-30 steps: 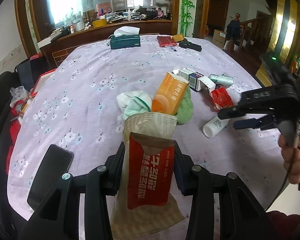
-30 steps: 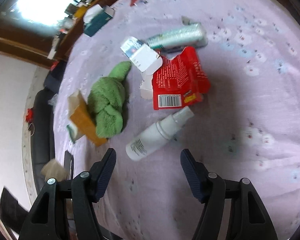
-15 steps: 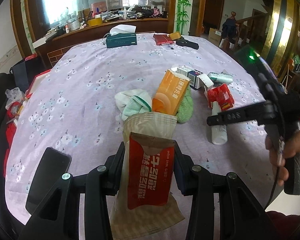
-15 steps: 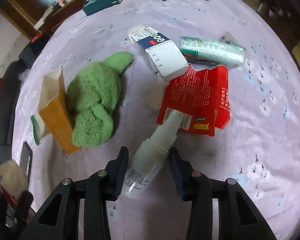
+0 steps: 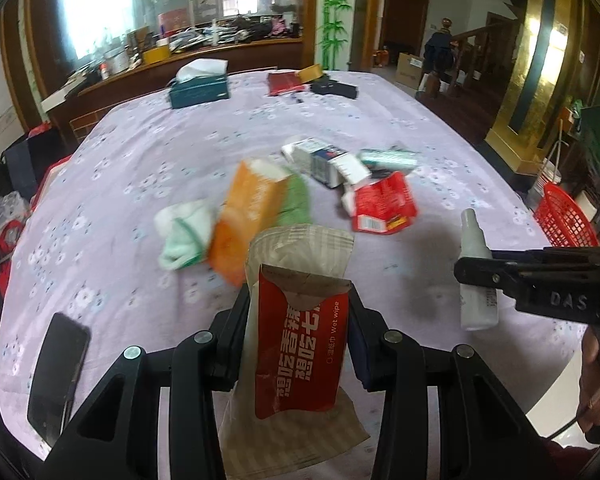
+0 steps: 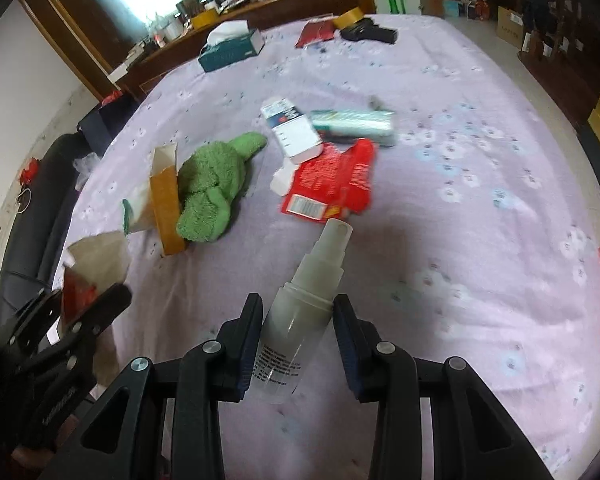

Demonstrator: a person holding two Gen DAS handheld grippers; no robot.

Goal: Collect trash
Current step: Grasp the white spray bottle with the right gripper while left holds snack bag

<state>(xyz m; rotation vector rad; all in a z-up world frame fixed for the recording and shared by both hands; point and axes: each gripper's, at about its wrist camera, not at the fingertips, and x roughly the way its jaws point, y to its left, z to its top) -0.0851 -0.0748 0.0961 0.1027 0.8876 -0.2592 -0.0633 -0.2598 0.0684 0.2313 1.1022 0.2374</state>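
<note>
With the left hand-held gripper [image 5: 298, 332] clamping a wet-wipe packet [image 5: 300, 344] and the right hand-held gripper [image 6: 296, 340] clamping a spray bottle [image 6: 300, 312] clear of the tabletop [image 6: 480, 240], both likely go next to the red basket [image 5: 564, 220].

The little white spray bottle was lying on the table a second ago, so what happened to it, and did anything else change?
The right gripper closed on the spray bottle and lifted it off the purple tablecloth. The left gripper still holds the wet wipe packet. The red box, green towel and orange box lie where they were.
</note>
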